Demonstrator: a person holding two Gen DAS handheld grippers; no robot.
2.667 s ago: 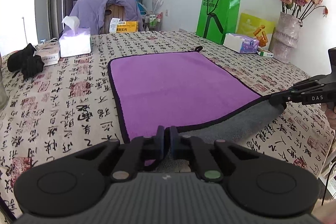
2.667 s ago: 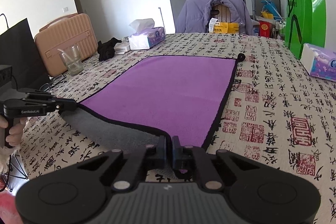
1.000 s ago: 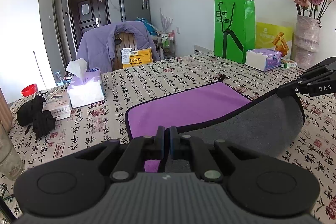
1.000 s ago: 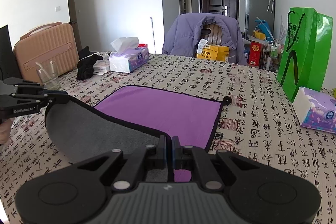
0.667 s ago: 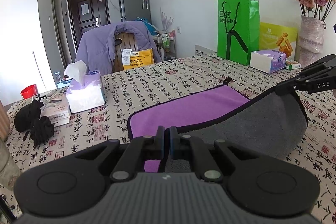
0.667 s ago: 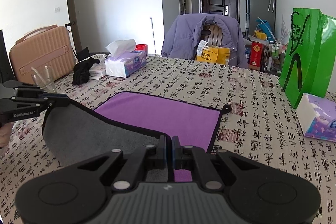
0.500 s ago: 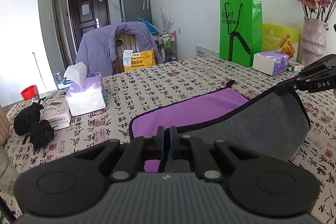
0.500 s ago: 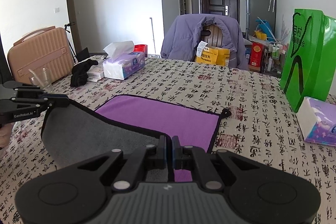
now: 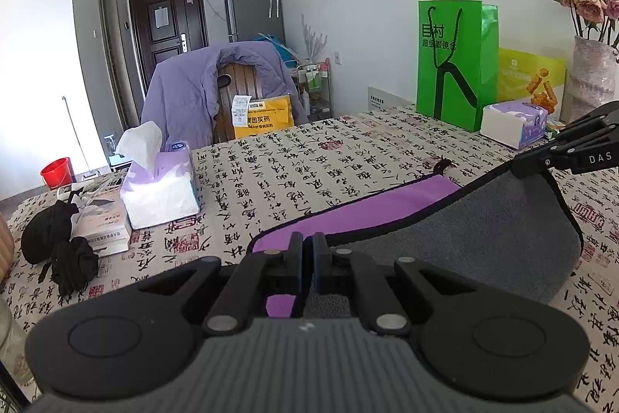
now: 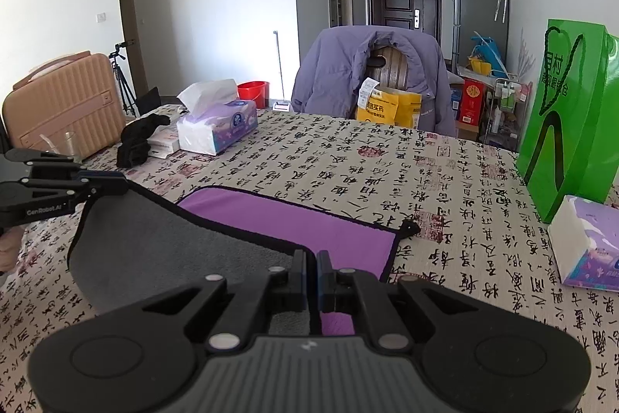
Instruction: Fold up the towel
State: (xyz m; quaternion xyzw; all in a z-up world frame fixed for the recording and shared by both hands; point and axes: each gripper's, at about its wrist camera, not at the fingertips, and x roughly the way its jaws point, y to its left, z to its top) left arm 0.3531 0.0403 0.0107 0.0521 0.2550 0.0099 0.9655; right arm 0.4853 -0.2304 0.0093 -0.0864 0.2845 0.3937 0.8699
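A towel, purple on top and grey underneath (image 9: 483,231) (image 10: 162,239), lies on the calligraphy-print tablecloth. Its near edge is lifted and carried over toward the far edge, so the grey underside faces me. My left gripper (image 9: 305,250) is shut on the near left corner. My right gripper (image 10: 311,266) is shut on the near right corner. Each gripper shows in the other's view: the right gripper (image 9: 534,165) at the right, the left gripper (image 10: 108,186) at the left. The purple far part (image 10: 309,223) still lies flat, with a black hanging loop (image 10: 412,228) at its far corner.
A tissue box (image 9: 158,186), a black cloth (image 9: 58,246) and a booklet sit at the far left. A green bag (image 10: 572,126), a second tissue pack (image 10: 588,242) and a flower vase (image 9: 592,76) stand at the right. A chair with a purple jacket (image 10: 371,76) is behind the table.
Both grippers have lifted the near edge and carried it forward over the towel. Less purple shows and more grey underside faces the cameras.
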